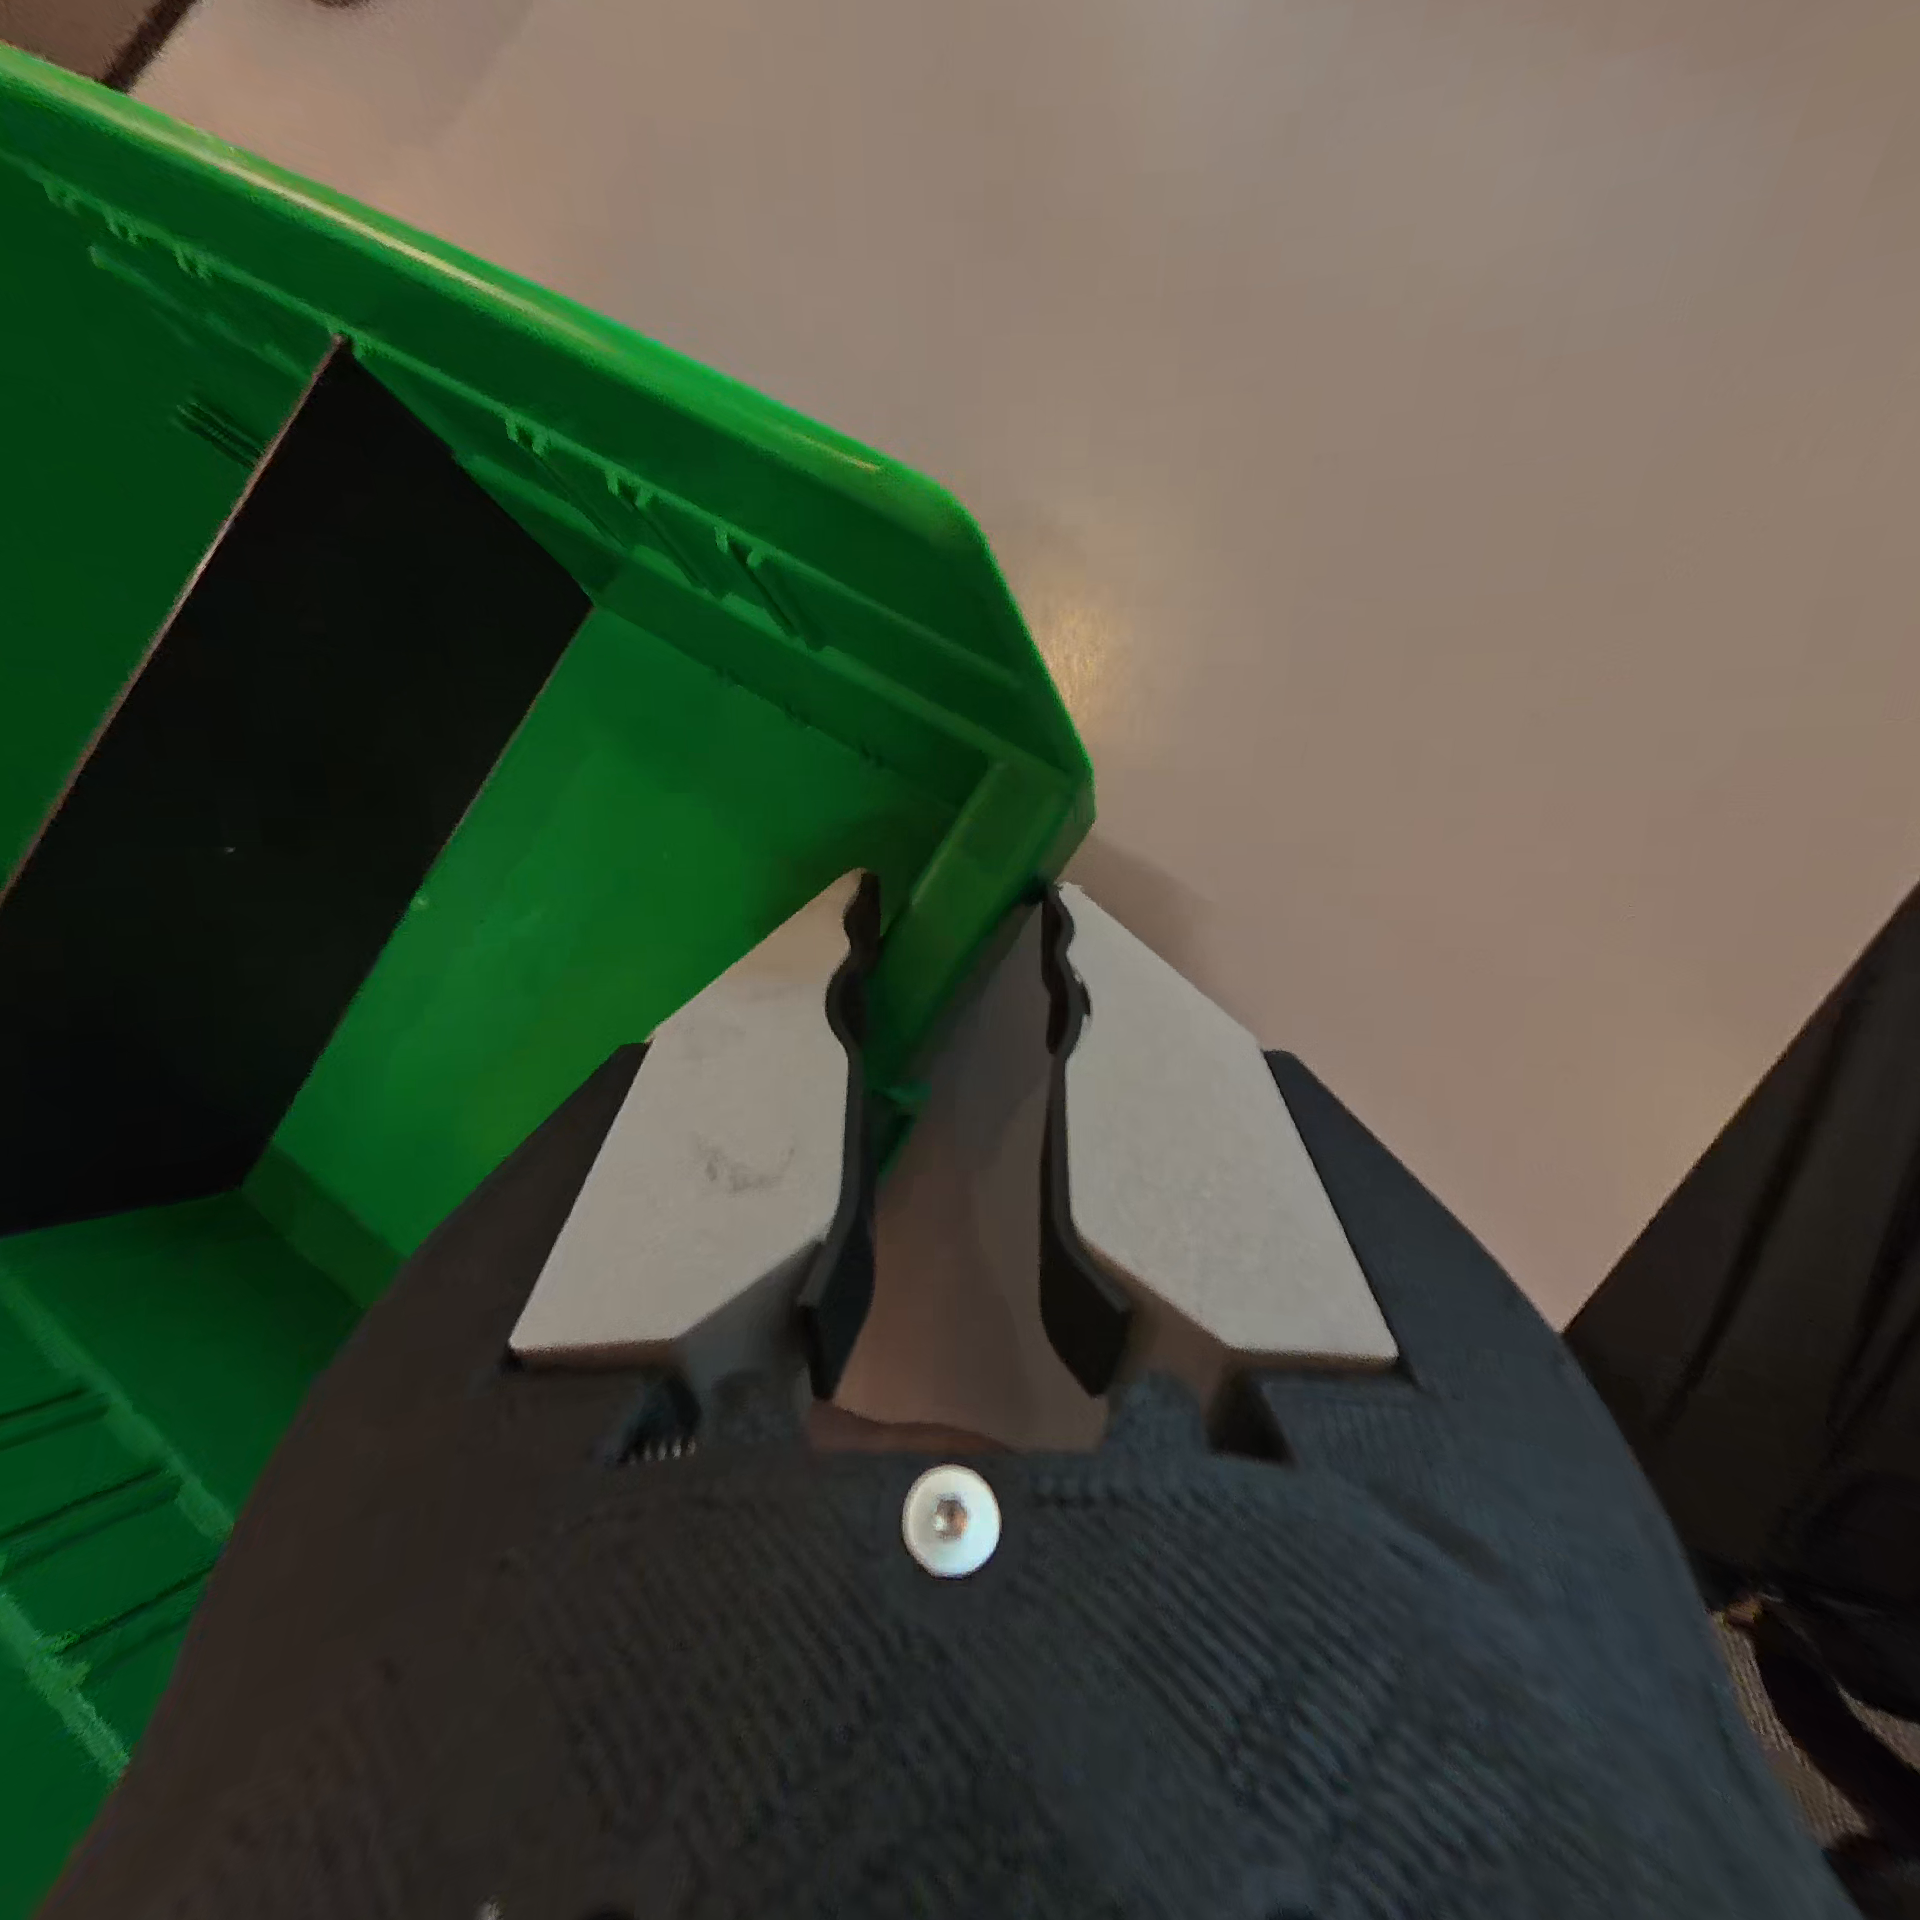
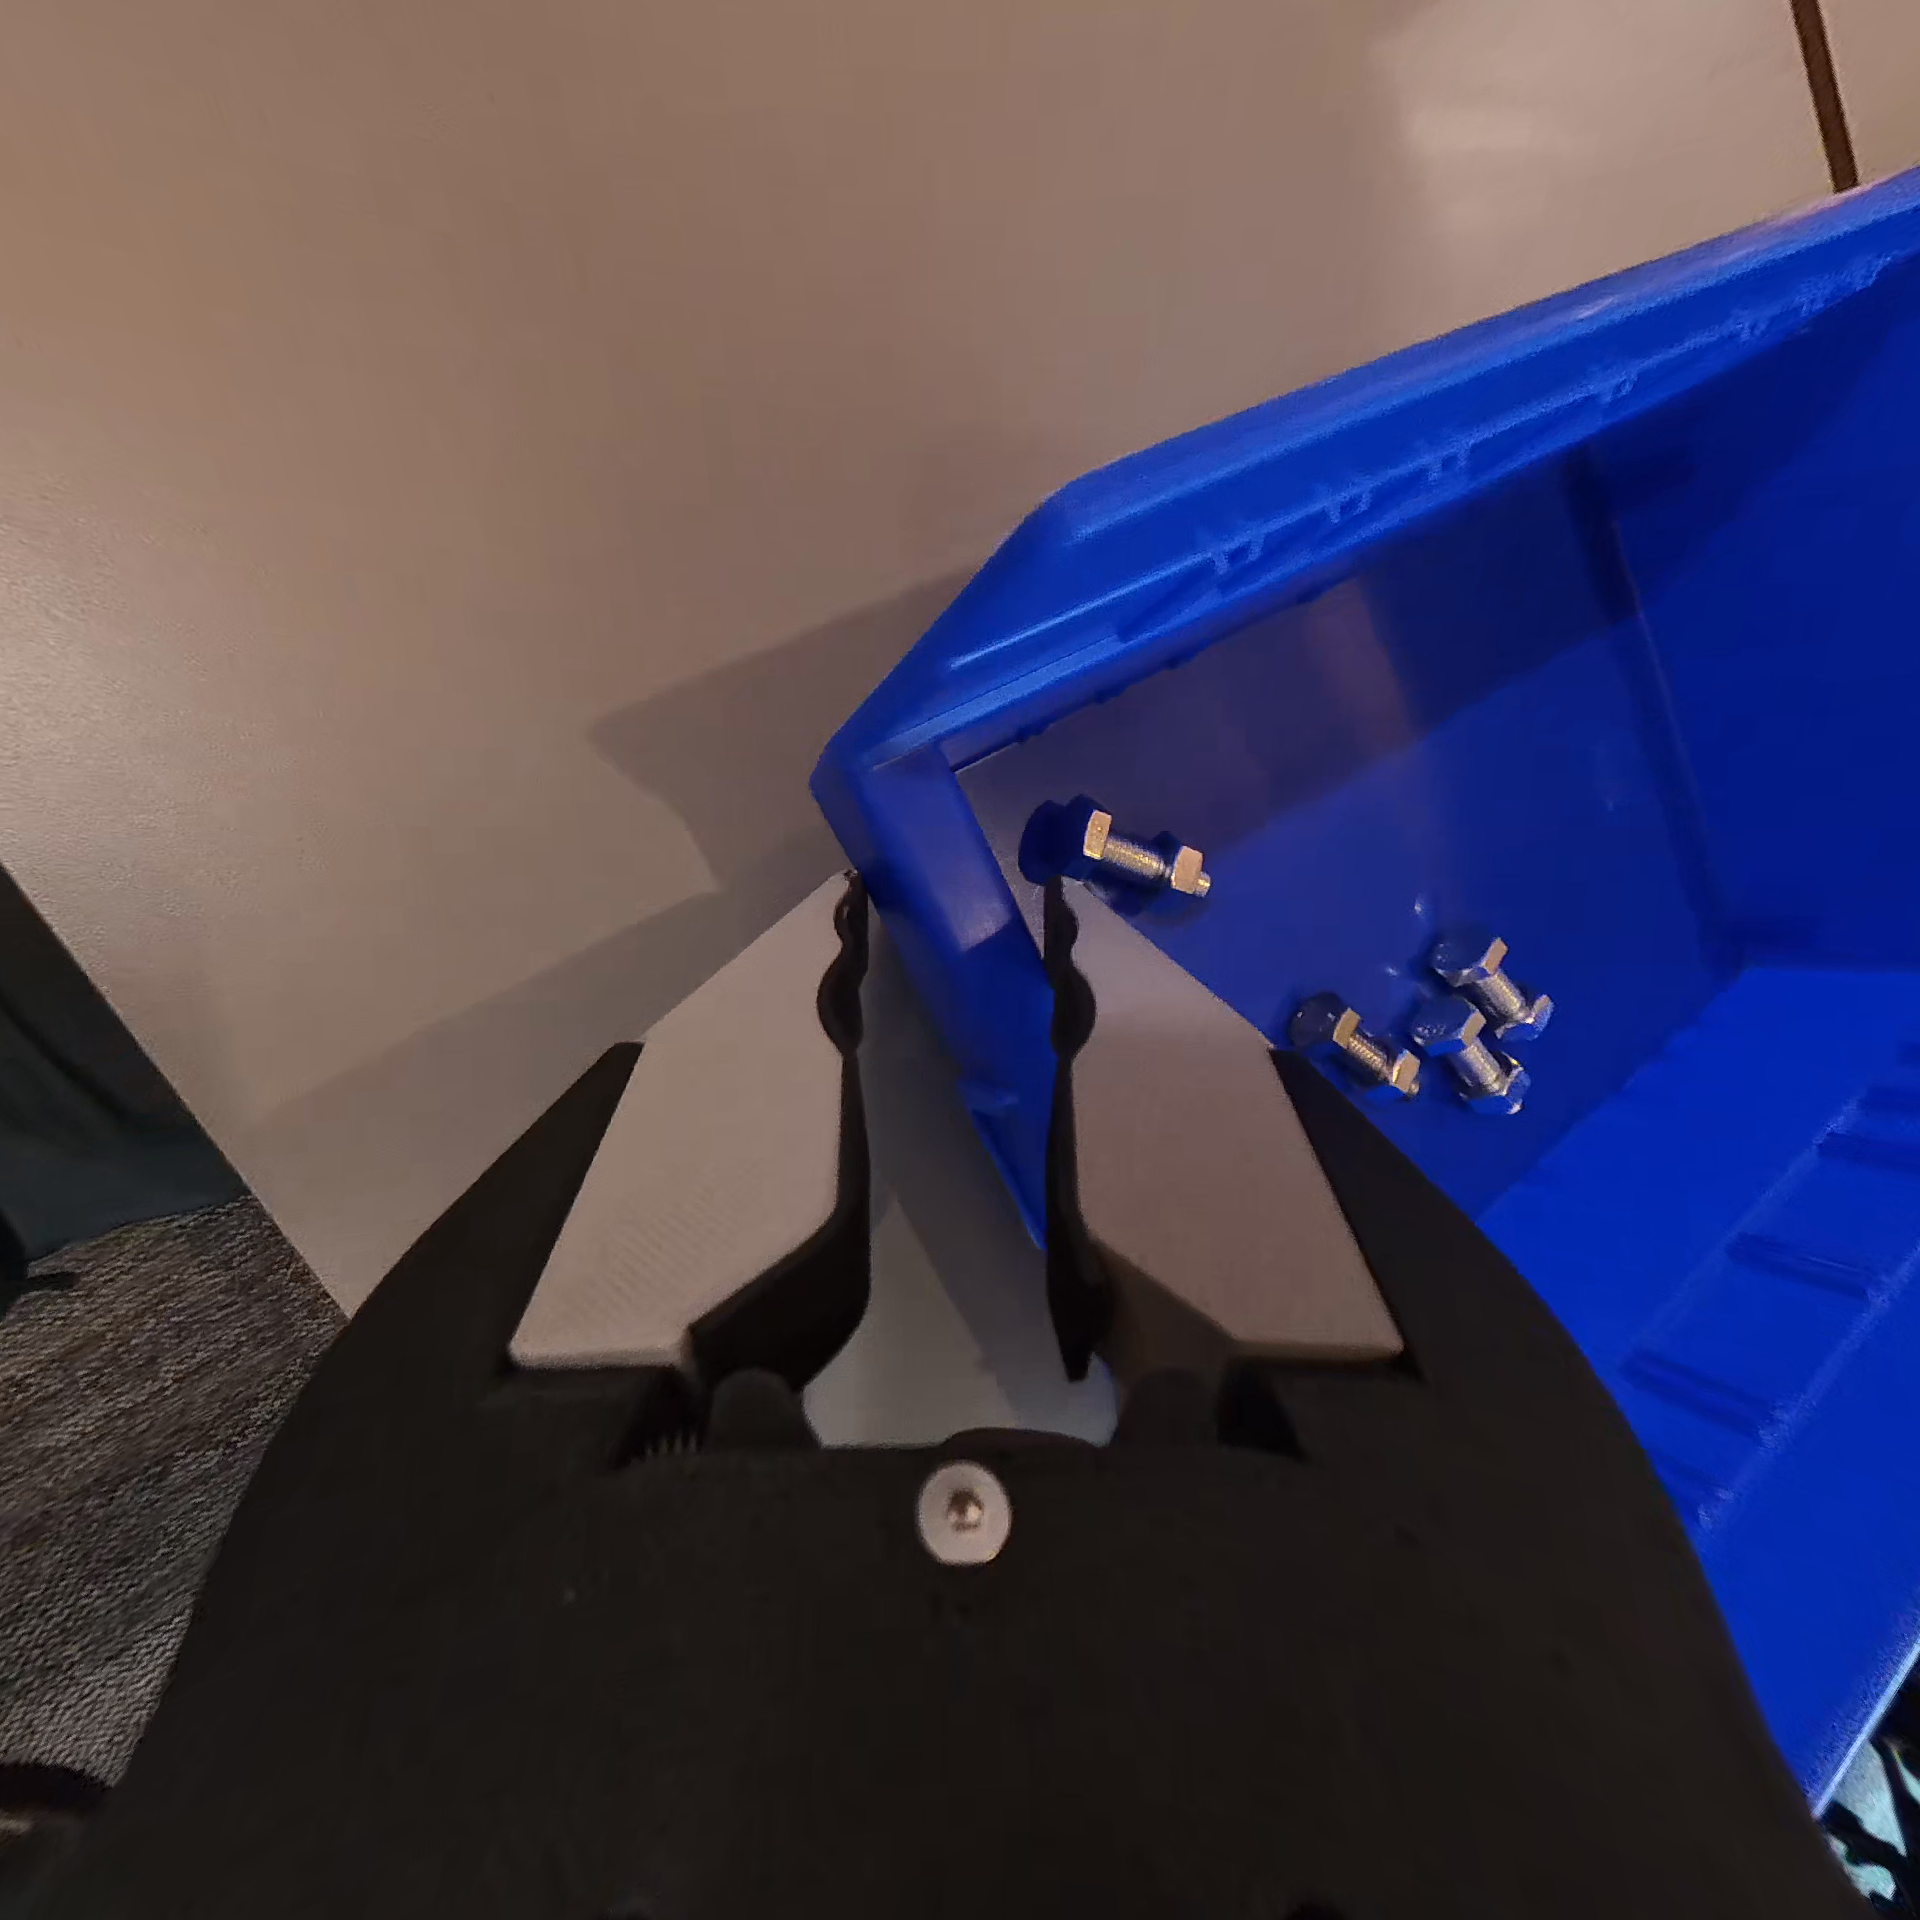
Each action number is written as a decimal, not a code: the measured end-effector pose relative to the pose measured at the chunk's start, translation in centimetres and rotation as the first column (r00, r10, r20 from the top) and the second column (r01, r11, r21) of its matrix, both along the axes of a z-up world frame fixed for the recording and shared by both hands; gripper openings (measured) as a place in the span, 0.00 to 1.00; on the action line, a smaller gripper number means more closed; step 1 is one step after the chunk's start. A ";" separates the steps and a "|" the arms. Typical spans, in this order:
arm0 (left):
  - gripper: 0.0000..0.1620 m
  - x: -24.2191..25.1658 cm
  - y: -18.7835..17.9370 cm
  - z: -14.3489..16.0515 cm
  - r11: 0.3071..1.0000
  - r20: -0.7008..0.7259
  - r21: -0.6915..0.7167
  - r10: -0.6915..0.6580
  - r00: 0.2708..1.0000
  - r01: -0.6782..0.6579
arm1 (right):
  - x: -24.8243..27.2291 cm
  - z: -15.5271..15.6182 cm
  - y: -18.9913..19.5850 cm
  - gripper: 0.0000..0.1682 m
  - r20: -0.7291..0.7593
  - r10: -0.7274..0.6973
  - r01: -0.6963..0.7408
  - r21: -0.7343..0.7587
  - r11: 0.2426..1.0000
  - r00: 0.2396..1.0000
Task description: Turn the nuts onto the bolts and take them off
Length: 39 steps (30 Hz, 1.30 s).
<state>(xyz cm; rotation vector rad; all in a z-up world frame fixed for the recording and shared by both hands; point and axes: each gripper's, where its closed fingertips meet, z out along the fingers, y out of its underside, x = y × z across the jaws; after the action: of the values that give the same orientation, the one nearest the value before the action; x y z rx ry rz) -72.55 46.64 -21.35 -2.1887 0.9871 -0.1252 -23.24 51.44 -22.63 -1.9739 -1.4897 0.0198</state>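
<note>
In the left wrist view, my left gripper (image 1: 958, 902) is closed across the corner wall of a green bin (image 1: 644, 852), with one finger inside and one outside. No nuts or bolts show in the part of this bin in view. In the right wrist view, my right gripper (image 2: 954, 891) is closed across the corner wall of a blue bin (image 2: 1455, 727) in the same way. A bolt with nuts on it (image 2: 1138, 857) lies just inside the blue bin near my fingertip. Three more silver bolts (image 2: 1455, 1039) lie together a little farther in.
A black divider (image 1: 291, 779) stands inside the green bin. Both bins are on a beige table (image 2: 416, 416). Dark cloth (image 1: 1766, 1351) is at the right in the left wrist view. Grey carpet (image 2: 125, 1403) lies below the table edge. A thin cable (image 2: 1829, 94) runs at the far right. My right fingertips sit around 50 centimeters from my left ones.
</note>
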 end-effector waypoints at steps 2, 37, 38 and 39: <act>0.18 0.3 0.3 1.4 0.998 0.065 0.055 0.012 0.998 -0.016 | -0.2 0.0 -0.2 0.19 0.001 0.007 -0.007 0.013 1.000 1.000; 0.12 0.6 -7.5 -0.4 0.977 -0.027 -0.165 -0.139 0.990 0.133 | -2.0 -0.1 -4.1 0.25 -0.114 0.050 -0.055 -0.038 0.998 0.992; 0.12 0.2 -7.6 -0.3 0.981 -0.025 -0.160 -0.113 0.993 0.107 | -1.6 0.0 -4.1 0.27 -0.120 0.030 -0.035 -0.038 0.999 0.992; 0.12 0.1 -7.6 -0.1 0.986 -0.009 -0.142 -0.084 0.996 0.082 | -1.3 0.1 -4.0 0.29 -0.132 0.013 -0.018 -0.037 0.999 0.991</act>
<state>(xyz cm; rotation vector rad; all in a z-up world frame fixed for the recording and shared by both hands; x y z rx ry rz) -72.50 39.02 -21.41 -2.2798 1.1088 -0.2245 -24.53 47.43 -22.54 -1.9520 -1.4287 0.1829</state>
